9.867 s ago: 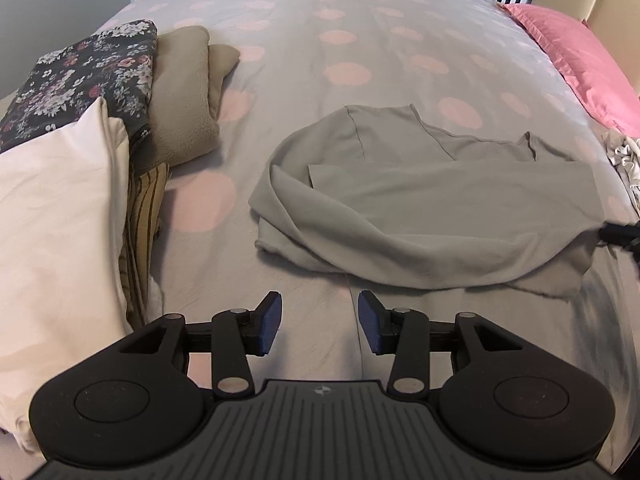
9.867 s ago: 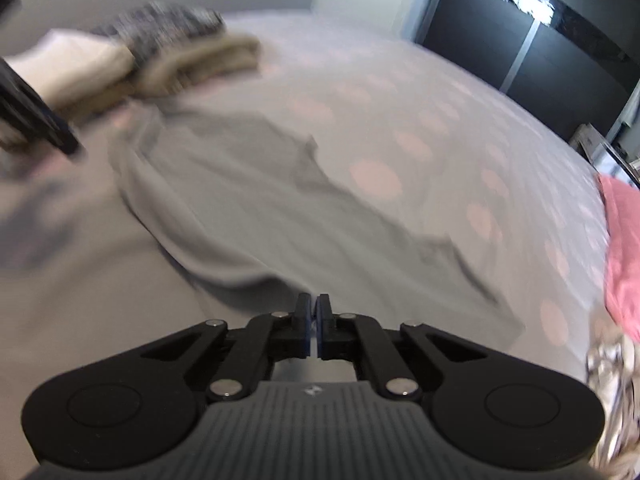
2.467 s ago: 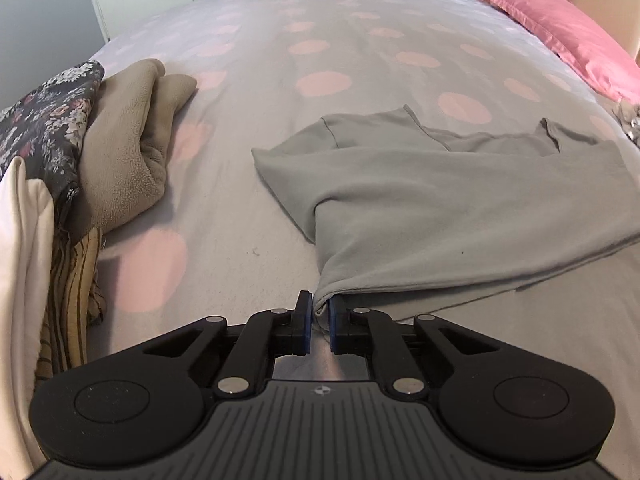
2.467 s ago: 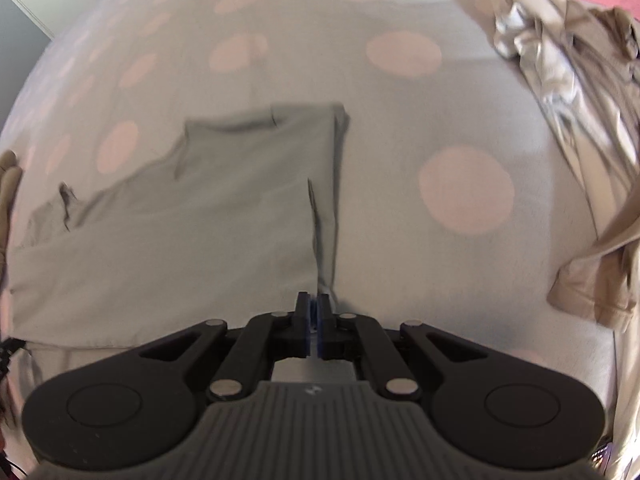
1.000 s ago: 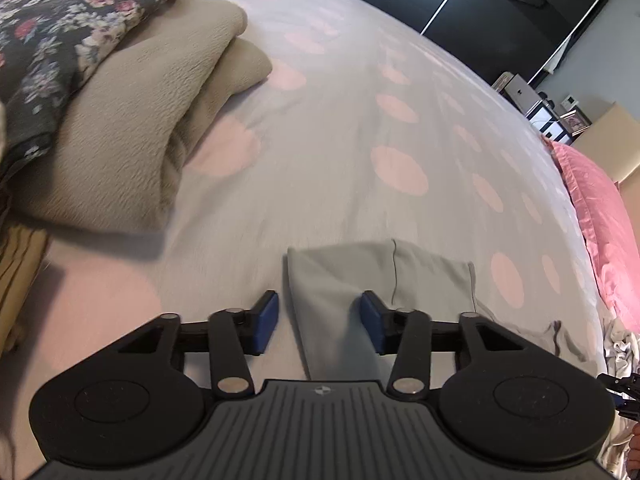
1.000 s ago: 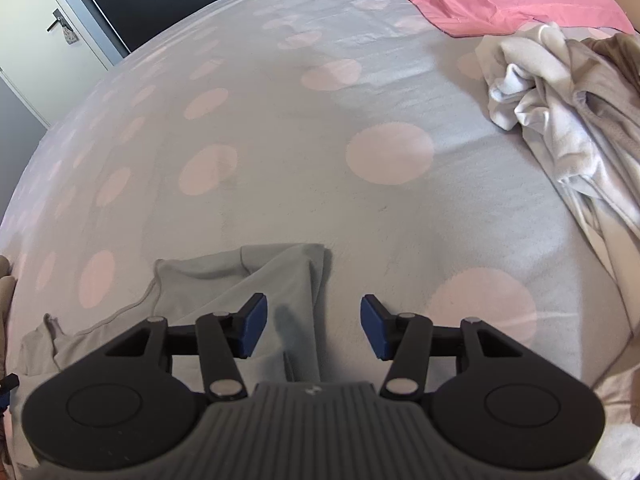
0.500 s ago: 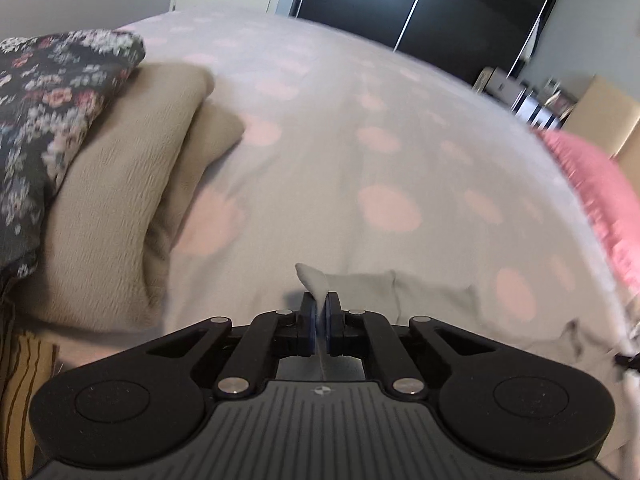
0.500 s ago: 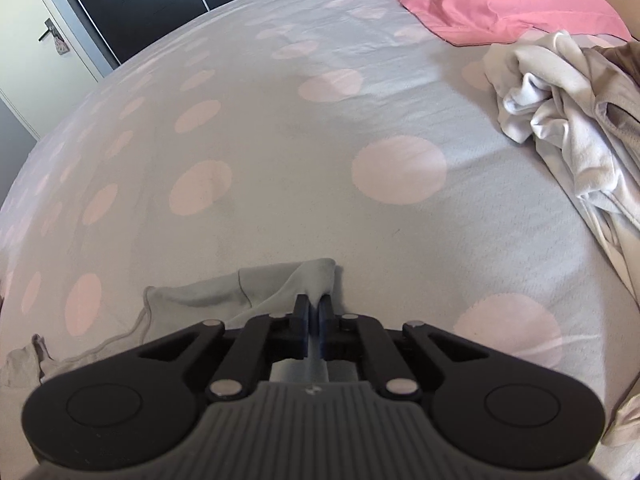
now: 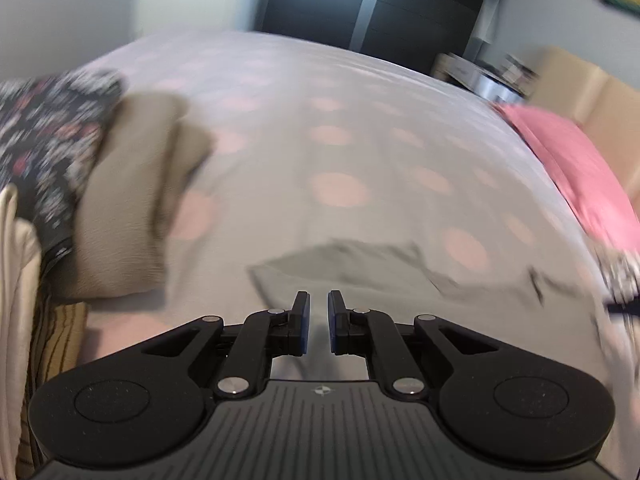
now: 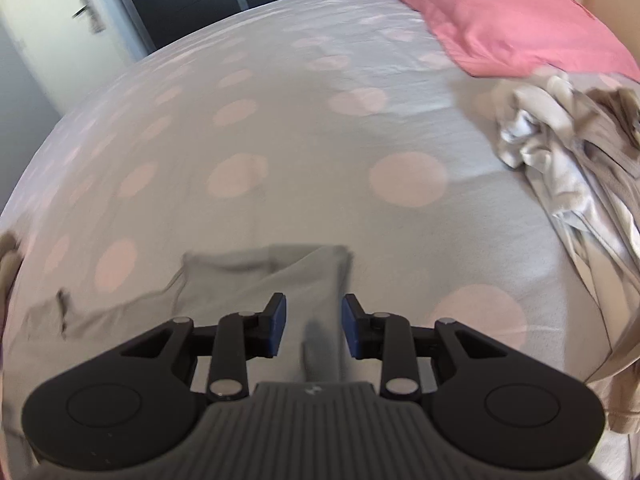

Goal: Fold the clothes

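A grey garment (image 9: 360,268) lies folded and flat on the spotted bed cover (image 9: 340,120), its far edge straight. My left gripper (image 9: 319,312) hovers over the garment's left end. Its jaws are opening, with a narrow gap and no cloth pinched between the blue pads. In the right wrist view the same garment (image 10: 248,280) lies below my right gripper (image 10: 314,314). That gripper's jaws are opening wider above the garment's right corner, and nothing is held in them. Both views are blurred by motion.
A stack of folded clothes lines the left: a floral piece (image 9: 44,140), a beige one (image 9: 132,184) and a white one (image 9: 16,280). A pink pillow (image 10: 500,20) lies at the head. A heap of unfolded light clothes (image 10: 580,152) sits on the right.
Half a second ago both grippers were shut on the garment's far corners. Both have let go, parted their jaws and risen, and the garment now rests on the bed.
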{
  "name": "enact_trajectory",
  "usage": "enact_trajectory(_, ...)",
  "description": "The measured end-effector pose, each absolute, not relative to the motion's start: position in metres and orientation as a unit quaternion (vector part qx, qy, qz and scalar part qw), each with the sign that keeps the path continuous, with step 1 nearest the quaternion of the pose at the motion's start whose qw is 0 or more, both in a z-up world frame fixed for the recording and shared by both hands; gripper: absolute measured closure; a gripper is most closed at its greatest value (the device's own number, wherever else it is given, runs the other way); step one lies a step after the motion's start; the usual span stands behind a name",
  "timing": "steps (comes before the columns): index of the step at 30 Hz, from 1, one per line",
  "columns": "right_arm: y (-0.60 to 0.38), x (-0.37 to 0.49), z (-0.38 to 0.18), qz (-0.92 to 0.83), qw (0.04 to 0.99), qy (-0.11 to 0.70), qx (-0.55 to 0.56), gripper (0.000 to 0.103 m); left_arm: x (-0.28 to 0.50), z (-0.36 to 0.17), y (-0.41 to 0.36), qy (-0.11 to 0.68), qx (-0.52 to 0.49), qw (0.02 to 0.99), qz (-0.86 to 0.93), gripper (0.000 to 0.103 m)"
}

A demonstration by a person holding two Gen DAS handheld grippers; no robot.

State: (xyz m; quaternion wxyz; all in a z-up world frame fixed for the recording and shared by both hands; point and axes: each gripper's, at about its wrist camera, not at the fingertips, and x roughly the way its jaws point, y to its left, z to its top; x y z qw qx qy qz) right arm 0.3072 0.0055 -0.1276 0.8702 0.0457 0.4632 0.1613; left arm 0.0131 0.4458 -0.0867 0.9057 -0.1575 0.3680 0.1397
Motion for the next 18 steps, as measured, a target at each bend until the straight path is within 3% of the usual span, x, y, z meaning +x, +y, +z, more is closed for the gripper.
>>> enact_trajectory(11,0.014,0.268,-0.149,0.208,0.818,0.536,-0.038,0.075,0.008,-0.128,0.447,0.474,-0.121,0.853,0.182,0.103)
enact_trajectory(18,0.005,0.259,-0.151,0.183,0.822,0.537,-0.057,0.077,-0.005,-0.123,0.447,0.485,-0.116,0.846,0.192,0.103)
